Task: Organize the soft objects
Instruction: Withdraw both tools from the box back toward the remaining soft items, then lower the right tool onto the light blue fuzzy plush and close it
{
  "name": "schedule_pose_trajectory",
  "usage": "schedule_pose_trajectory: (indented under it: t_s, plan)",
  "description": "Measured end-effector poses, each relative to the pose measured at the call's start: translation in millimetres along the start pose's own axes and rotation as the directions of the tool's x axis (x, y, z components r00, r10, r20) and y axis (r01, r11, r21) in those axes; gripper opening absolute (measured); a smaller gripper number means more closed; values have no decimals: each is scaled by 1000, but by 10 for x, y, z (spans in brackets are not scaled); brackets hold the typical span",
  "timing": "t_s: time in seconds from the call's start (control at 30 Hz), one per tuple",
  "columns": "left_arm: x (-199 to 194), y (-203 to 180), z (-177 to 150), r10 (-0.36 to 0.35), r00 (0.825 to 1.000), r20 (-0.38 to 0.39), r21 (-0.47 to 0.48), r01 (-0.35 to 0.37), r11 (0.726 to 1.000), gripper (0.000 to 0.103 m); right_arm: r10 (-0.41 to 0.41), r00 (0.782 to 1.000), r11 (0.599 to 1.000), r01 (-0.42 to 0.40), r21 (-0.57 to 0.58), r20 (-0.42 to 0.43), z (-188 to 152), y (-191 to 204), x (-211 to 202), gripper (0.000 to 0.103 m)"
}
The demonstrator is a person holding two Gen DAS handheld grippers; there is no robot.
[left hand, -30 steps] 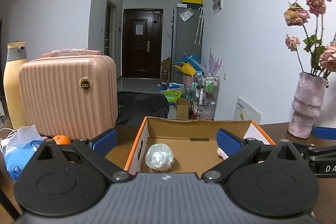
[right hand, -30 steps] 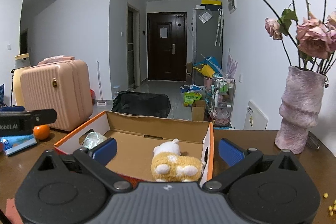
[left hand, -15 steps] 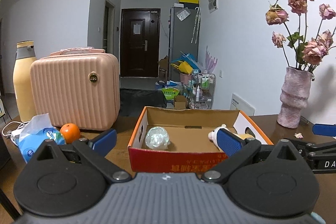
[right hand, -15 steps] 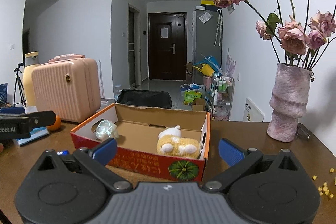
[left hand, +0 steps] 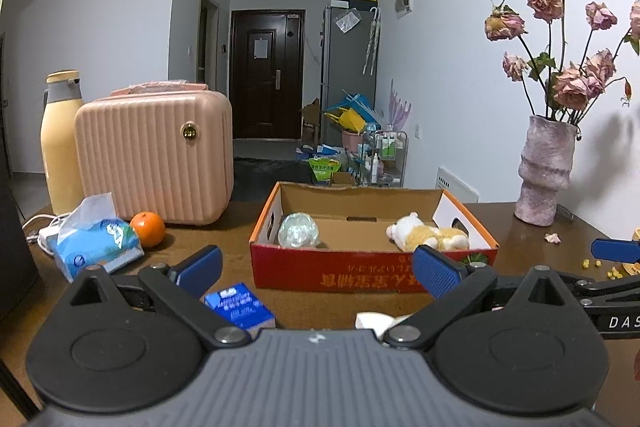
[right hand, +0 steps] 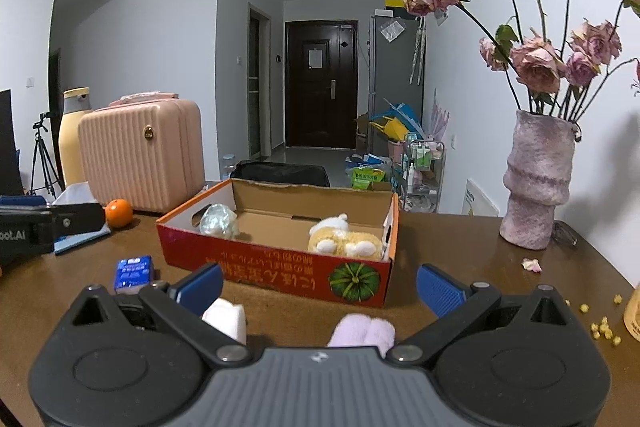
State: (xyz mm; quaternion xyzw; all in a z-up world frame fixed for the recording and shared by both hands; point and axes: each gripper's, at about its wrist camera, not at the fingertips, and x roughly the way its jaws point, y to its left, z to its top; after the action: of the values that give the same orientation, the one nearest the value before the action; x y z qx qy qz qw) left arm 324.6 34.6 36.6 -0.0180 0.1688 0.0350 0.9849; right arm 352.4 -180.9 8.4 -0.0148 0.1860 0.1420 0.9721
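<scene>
Soft toys first: we see the yellow-and-white plush lying at the right end inside the cardboard box, and a crinkly silver ball tucked into the box's left end, the two well apart with bare cardboard between them. Nearer to us, on the brown table, a lilac plush sits just under our right gripper, whose blue-padded fingers stand wide apart and grip nothing, and a white soft block lies just beside its left finger. A small blue carton rests on the table to the left of the box. Over on our other side, the left gripper hangs in front of the box with its claw spread wide and empty. Further out we have an orange beside a blue tissue pack, a pink ribbed case behind them, and a pink vase of dried roses at the right.
</scene>
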Motion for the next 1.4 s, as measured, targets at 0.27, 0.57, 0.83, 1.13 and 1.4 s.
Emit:
schedule_pose_trajectory:
  t_s: [0.27, 0.57, 0.83, 1.13, 1.4]
  plan:
    - [-229, -38, -216, -7, 999, -38, 1, 7, 1000, 103, -16, 999, 1000, 16, -1, -34, -242, -19, -228, 103]
    - [-463, -105, -455, -26, 997, -73, 4, 26, 1000, 103, -38, 997, 999, 38, -1, -68, -489, -54, -496, 103]
    - [-652, -178, -645, -43, 993, -107, 5, 43, 999, 103, -52, 994, 999, 51, -8, -99, -680, -67, -677, 103]
    - [-786, -295, -773, -58, 990, -132, 20, 61, 998, 103, -61, 990, 998, 59, -15, -124, -829, -104, -813, 103]
    - [-811, -355, -803, -52, 989, -141, 26, 56, 998, 103, -57, 987, 998, 54, -24, -147, -905, -137, -786, 103]
